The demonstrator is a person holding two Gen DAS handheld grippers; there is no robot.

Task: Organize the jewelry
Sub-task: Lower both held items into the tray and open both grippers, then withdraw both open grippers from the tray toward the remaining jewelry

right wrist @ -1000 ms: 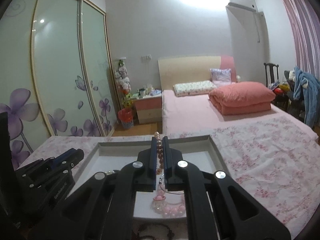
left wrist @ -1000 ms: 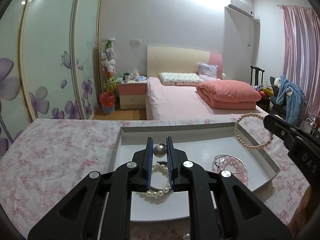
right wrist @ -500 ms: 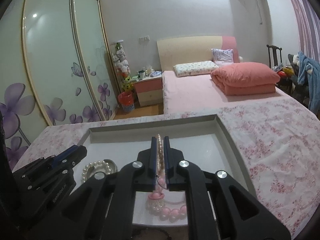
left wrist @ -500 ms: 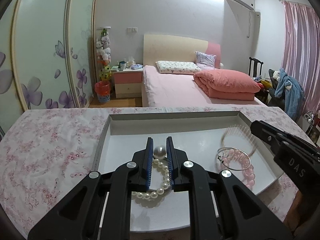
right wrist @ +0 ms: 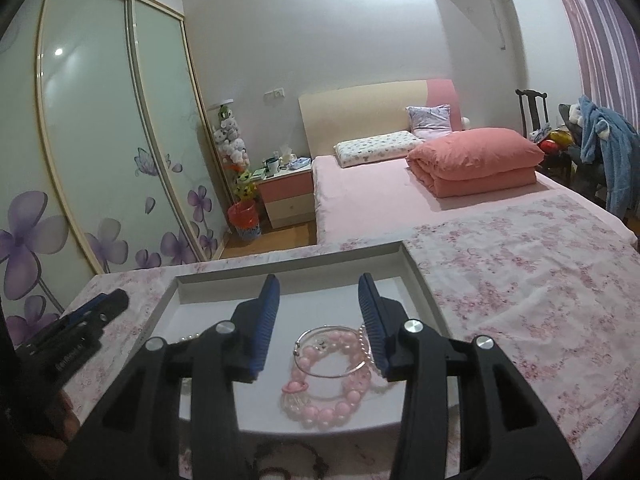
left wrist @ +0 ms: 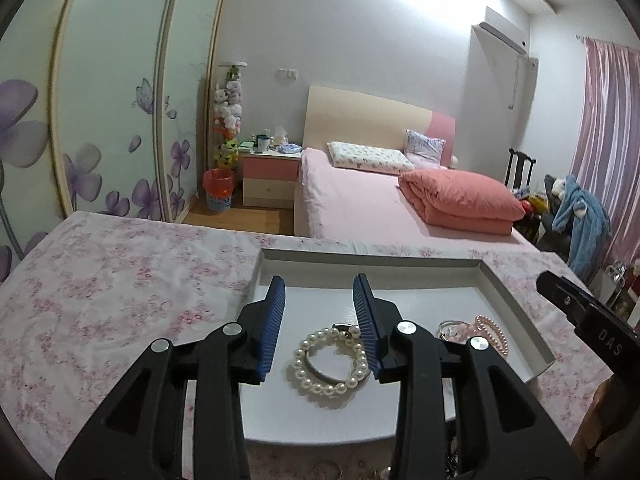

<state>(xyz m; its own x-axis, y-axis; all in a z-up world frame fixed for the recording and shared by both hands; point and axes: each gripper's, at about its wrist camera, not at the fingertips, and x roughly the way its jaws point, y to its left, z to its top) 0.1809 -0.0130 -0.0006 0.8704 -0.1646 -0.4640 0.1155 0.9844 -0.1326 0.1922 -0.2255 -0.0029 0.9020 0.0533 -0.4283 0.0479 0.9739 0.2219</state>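
Observation:
A shallow white tray (left wrist: 516,308) sits on the floral cloth. My left gripper (left wrist: 319,284) is open above a white pearl bracelet (left wrist: 332,364) that lies in the tray between its blue pads. My right gripper (right wrist: 319,284) is open above a pink bead bracelet (right wrist: 332,384), a silver bangle (right wrist: 320,344) and a small pink pearl bracelet (right wrist: 365,348) lying in the tray (right wrist: 420,276). The pink pearl bracelet (left wrist: 494,330) also shows in the left wrist view. Each view shows the other gripper at its edge.
The table is covered by a pink floral cloth (left wrist: 100,288). More small jewelry lies on the cloth at the near edge, below the tray (right wrist: 288,460). Behind the table are a pink bed (left wrist: 380,204), a nightstand and sliding wardrobe doors.
Both grippers opened. The white pearl bracelet dropped from the left gripper into the tray, and the pink pearl bracelet dropped from the right gripper beside the pink beads.

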